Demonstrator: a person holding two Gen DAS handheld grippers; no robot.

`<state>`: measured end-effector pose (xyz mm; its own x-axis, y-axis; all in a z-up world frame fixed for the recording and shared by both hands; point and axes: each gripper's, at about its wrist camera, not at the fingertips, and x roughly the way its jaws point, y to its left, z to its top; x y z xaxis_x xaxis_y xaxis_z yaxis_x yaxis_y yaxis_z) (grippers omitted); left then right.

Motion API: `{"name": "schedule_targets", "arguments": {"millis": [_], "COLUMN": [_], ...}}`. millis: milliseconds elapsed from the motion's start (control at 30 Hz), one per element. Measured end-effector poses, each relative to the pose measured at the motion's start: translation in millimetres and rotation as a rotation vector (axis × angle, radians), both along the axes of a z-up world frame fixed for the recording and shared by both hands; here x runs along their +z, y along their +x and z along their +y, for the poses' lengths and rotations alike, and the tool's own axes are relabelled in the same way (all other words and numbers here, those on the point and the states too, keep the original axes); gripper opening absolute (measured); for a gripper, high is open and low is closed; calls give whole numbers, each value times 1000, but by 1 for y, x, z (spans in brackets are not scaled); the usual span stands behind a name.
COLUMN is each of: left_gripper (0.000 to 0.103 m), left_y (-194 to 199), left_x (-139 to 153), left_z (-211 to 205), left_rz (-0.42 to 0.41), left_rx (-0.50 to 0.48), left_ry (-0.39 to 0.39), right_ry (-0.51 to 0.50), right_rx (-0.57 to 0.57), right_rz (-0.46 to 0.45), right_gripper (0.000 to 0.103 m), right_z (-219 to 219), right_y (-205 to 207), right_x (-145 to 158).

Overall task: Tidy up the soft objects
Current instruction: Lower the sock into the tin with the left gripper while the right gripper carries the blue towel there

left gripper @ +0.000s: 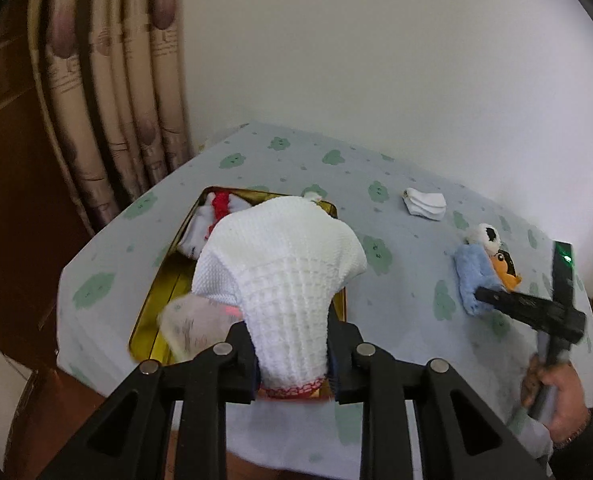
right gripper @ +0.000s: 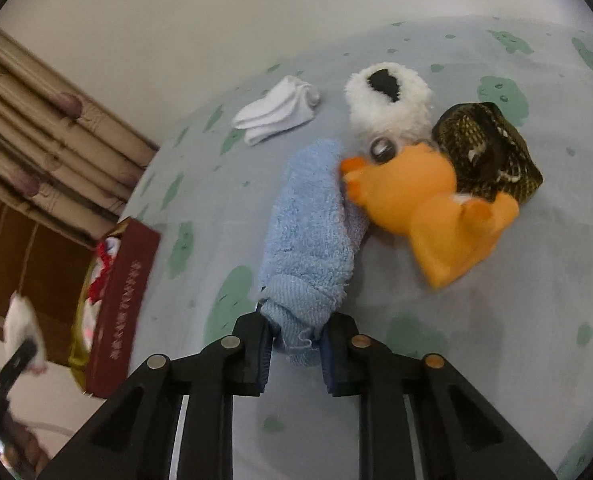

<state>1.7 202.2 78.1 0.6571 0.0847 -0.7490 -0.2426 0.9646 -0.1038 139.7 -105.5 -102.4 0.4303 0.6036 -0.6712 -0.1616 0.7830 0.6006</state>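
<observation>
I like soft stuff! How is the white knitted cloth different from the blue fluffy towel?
The white knitted cloth hangs above the gold tin; the blue towel lies on the table. The cloth looks waffle-knit with a red edge, the towel plain and fuzzy. Both are pinched, by the left gripper and the right gripper.

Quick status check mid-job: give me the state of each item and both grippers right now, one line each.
Left gripper: shut on the white knit cloth.
White knit cloth: held up above the tin.
Tin: open, white and red items inside.
Right gripper: shut on the blue towel.
Blue towel: lying on the table, end pinched.
Folded white socks: lying loose on the table.
Orange plush toy: lying against the towel.
</observation>
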Motion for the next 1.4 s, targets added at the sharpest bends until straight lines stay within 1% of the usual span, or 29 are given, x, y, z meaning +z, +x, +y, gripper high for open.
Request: {"name": "schedule_targets", "arguments": {"millis": [100,200,267,300,333,400,433,467,533,600,667,700,767,833,867,933,1000,1067,1133,1200,1267,1333,1400], "left_gripper": [26,26,28,32,38,42,50,61,63,63,63,63,63,63,63,63,63,63,63,63,63,63,63], "left_y": [24,53,69,78,87,102,106,112,113,106,94,87,71,50,35,10,-17,-42,-65,-83,-95,-102,-107], "left_x": [-11,-21,-29,-34,-39,-48,-52,-56,-59,-54,-47,-42,-34,-27,-24,-20,-18,-19,-21,-22,-17,-9,-5], "left_z": [9,16,22,27,31,36,36,36,33,29,28,31,37,40,38,30,21,13,4,-3,-6,-5,-1], "left_rz": [17,27,47,57,71,110,121,140,151,119,84,68,40,17,16,9,2,-4,-15,-31,-76,-117,-146], "left_rx": [-7,-18,-15,-11,-12,-19,-22,-25,-27,-15,23,46,85,97,109,137,173,207,223,250,255,282,298], "left_ry": [12,85,96,93,88,92,103,128,161,194,222,212,158,89,73,74,80,70,52,66,86,137,132], "right_ry": [36,77,107,122,130,141,145,154,166,175,194,198,215,244,261,281,305,324,329,327,304,270,215], "right_rx": [14,19,21,21,21,23,24,27,38,43,53,57,75,95,111,151,205,270,317,364,404,420,433], "right_rz": [-3,3,12,14,16,20,18,15,14,10,12,10,2,-1,-4,-16,-25,-31,-32,-36,-40,-36,-42], "right_gripper": [18,18,18,18,18,18,18,18,18,18,18,18,18,19,19,19,19,19,19,19,19,19,19], "right_z": [-2,-7,-9,-9,-8,-8,-8,-8,-6,-3,-1,0,6,14,20,36,59,88,115,143,169,192,214], "right_y": [-12,-27,-35,-38,-39,-43,-45,-46,-49,-51,-53,-54,-54,-56,-56,-58,-59,-59,-57,-58,-59,-57,-56], "right_x": [4,8,10,11,11,13,15,18,21,24,28,31,39,48,54,67,81,95,103,109,111,109,105]}}
